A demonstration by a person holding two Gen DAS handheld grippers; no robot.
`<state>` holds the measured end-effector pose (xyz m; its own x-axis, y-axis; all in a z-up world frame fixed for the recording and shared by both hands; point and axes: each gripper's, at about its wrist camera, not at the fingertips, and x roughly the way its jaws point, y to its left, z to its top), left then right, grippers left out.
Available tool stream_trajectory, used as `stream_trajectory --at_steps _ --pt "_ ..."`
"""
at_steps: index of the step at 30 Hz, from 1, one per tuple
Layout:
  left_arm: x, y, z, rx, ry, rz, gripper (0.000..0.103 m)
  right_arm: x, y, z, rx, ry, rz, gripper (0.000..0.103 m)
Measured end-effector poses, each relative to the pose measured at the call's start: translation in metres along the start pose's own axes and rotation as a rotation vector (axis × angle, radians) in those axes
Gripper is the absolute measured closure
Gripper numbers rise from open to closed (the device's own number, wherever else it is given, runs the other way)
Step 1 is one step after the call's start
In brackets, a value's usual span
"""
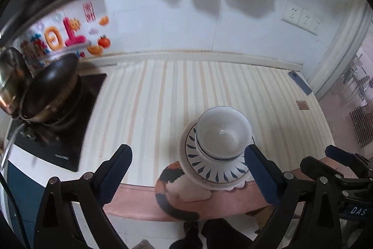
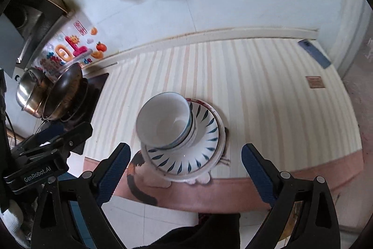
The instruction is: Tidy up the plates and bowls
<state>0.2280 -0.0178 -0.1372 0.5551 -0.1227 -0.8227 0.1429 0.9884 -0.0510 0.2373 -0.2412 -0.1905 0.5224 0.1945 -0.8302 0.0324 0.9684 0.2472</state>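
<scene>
Stacked white bowls [image 1: 221, 130] sit on stacked plates; the top plate [image 1: 209, 169] has a blue leaf pattern. The stack stands near the counter's front edge on a cat-shaped mat [image 1: 172, 181]. It also shows in the right wrist view, bowls [image 2: 165, 120] on the plates [image 2: 205, 144]. My left gripper [image 1: 188, 175] is open and empty, held in front of the stack, its right finger beside the plates. My right gripper [image 2: 186, 173] is open and empty, just in front of the stack.
A striped counter [image 1: 151, 97] runs to a white wall. A dark wok [image 1: 51, 90] and a steel pot [image 2: 30, 90] stand on the hob at left. A phone [image 2: 313, 53] lies at the back right. Bags hang on the wall.
</scene>
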Motion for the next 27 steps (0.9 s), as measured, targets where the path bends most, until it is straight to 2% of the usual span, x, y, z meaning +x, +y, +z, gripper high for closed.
stream_trajectory --at_steps 7,9,12,18,27 --pt "-0.065 0.001 -0.03 -0.004 -0.078 -0.029 0.004 -0.072 0.027 -0.044 -0.032 -0.094 -0.038 0.004" --pt "-0.079 0.002 -0.038 -0.011 -0.099 -0.034 0.0 -0.092 0.035 -0.057 -0.041 -0.123 -0.042 0.004" --pt "-0.104 0.002 -0.053 -0.021 -0.133 -0.042 0.0 -0.12 0.046 -0.075 -0.056 -0.166 -0.043 0.003" --pt "-0.148 -0.003 -0.082 -0.028 -0.194 0.007 0.0 -0.163 0.054 -0.109 -0.082 -0.216 -0.043 0.002" --pt "-0.195 -0.013 -0.121 -0.039 -0.24 0.062 0.0 -0.215 0.054 -0.154 -0.104 -0.266 -0.048 0.002"
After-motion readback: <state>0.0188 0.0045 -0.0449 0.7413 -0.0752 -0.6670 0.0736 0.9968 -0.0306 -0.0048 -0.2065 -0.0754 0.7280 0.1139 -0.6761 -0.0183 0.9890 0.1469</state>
